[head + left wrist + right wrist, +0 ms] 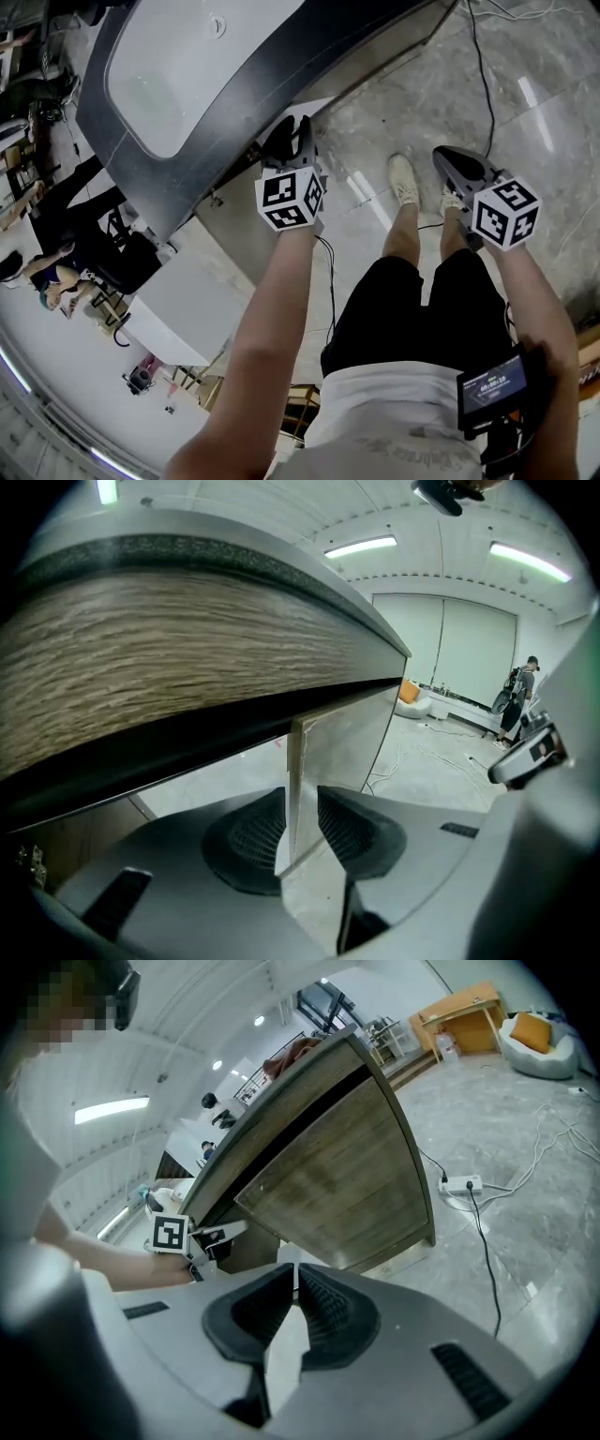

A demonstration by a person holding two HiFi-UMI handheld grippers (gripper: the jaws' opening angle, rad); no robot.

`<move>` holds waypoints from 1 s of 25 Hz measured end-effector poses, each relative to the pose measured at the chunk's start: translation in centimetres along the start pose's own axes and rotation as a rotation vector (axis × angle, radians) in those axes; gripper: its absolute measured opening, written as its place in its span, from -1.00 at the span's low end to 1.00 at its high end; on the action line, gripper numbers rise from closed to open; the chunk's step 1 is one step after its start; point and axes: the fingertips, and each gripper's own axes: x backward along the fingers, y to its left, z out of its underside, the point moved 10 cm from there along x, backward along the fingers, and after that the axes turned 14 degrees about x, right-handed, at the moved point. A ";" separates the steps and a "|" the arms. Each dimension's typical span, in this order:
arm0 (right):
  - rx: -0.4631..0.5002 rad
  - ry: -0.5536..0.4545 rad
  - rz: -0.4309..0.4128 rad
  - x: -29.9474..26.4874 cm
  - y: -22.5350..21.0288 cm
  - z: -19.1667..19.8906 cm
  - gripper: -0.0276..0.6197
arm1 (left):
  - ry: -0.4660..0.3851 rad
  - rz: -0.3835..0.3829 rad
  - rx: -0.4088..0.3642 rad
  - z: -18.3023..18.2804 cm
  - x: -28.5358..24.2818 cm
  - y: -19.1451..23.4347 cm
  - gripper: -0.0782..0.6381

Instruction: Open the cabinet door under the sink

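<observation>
Cabinet door (342, 752) already stands swung out from under the sink (178, 75), so the opening looks done. Your left gripper (300, 822) has its jaws apart, the door's free edge between them and not pinched (back off it next, I'd say). Right gripper (295, 1288) is closed and empty. Grey stone-look floor (422, 103), loose cable (484, 1241), open workshop hall.
</observation>
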 end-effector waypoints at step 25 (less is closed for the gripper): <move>-0.080 -0.011 0.069 -0.6 1.5 2.0 -0.83 | 0.021 0.132 -0.152 -1.1 -2.5 0.2 -0.50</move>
